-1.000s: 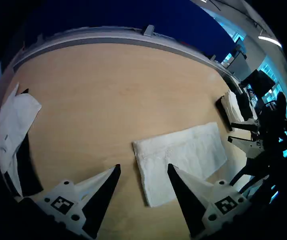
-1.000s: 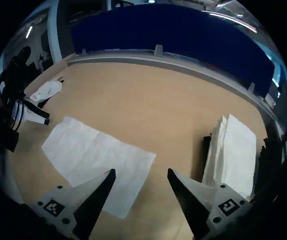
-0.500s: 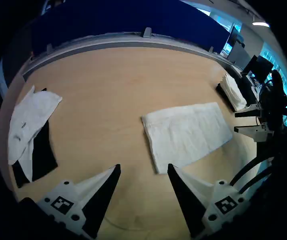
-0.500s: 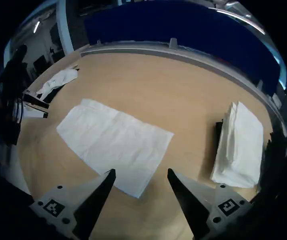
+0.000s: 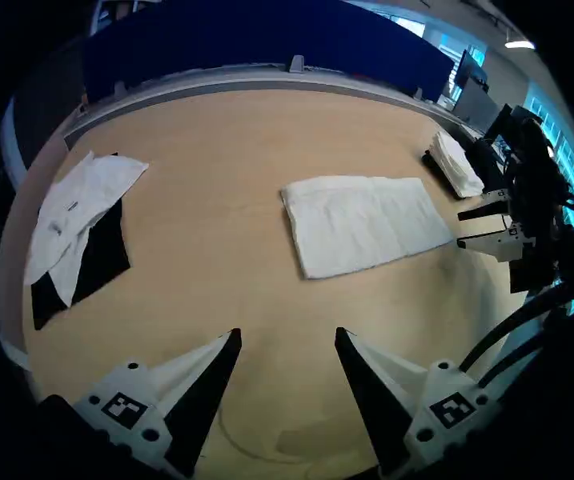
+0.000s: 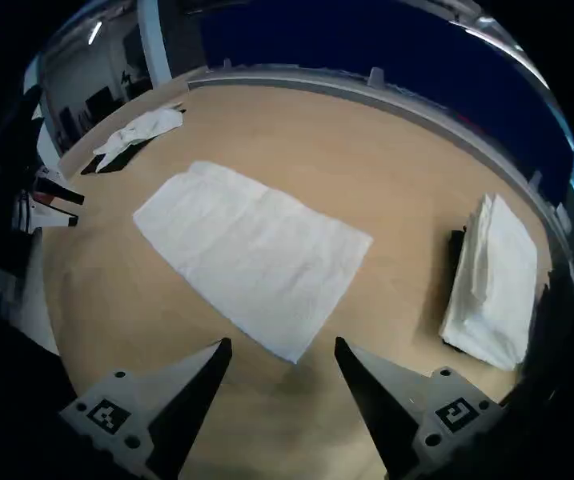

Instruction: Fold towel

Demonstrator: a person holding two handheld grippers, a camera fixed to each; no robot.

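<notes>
Flat on the pale wood worktop [image 5: 206,152]: white rectangular terry towel [image 5: 365,225], spread out, presumably so its ends can be picked up. It sits between both tools, touched by neither. The left tool [image 5: 287,332] is spread wide and empty, hovering short of one long side. The right tool [image 6: 281,342] is equally wide and empty, just short of a corner. A stack of folded white towels [image 6: 491,280] and a crumpled white cloth on black mat [image 5: 78,212] lie well apart from it. Approach looks unobstructed.

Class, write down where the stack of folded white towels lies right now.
In the right gripper view the stack of folded white towels lies near the right edge of the wooden table, apart from and right of the spread white towel.
</notes>
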